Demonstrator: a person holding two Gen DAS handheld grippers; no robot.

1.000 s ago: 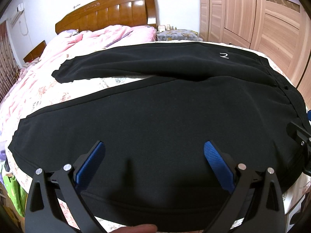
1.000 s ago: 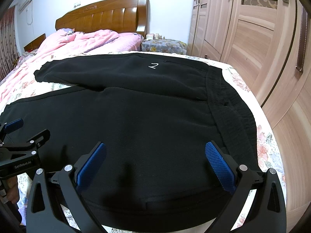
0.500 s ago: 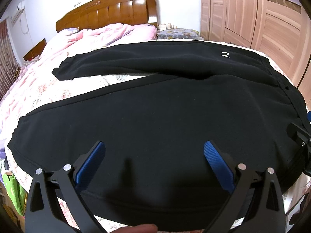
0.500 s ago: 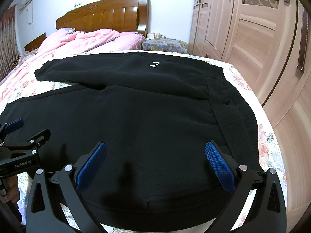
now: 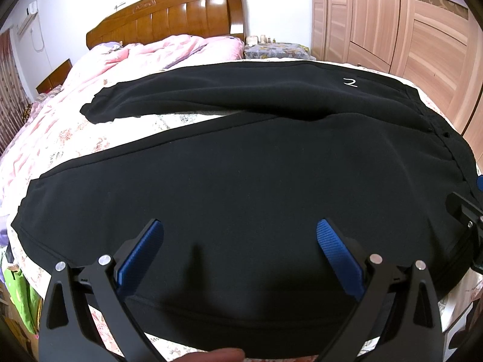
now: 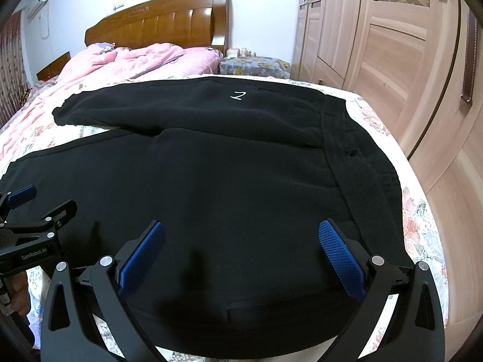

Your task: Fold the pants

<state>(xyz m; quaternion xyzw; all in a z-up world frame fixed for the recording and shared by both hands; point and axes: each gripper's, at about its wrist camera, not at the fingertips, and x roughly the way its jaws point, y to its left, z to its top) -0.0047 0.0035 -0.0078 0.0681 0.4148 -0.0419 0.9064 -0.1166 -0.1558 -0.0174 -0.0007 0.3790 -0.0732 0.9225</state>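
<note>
Since the black fleece pants (image 5: 247, 181) lie spread flat on the floral bedsheet (image 5: 75, 138) with both legs apart, you have not made a fold yet; the whole job seems to lie ahead of you. To the left of your left gripper (image 5: 240, 232) the near leg's cuff (image 5: 22, 220) reaches the bed's edge, and beyond it the far leg (image 5: 211, 93) runs off toward a rumpled pink quilt (image 5: 126, 57) under the carved wooden headboard (image 5: 169, 21). Your left gripper hangs just over the near leg with its blue pads wide apart, holding nothing. Further right, your right gripper (image 6: 241, 235) hovers over the seat, its pads spread as well and empty. Right of it the ribbed waistband (image 6: 356, 163) lies beside the bed's edge, a small white logo (image 6: 237, 95) sits ahead on the far hip, and light wooden wardrobe doors (image 6: 392, 45) stand past that. Nothing rests on the cloth; only the quilt could crowd the far leg when you lift it.
</note>
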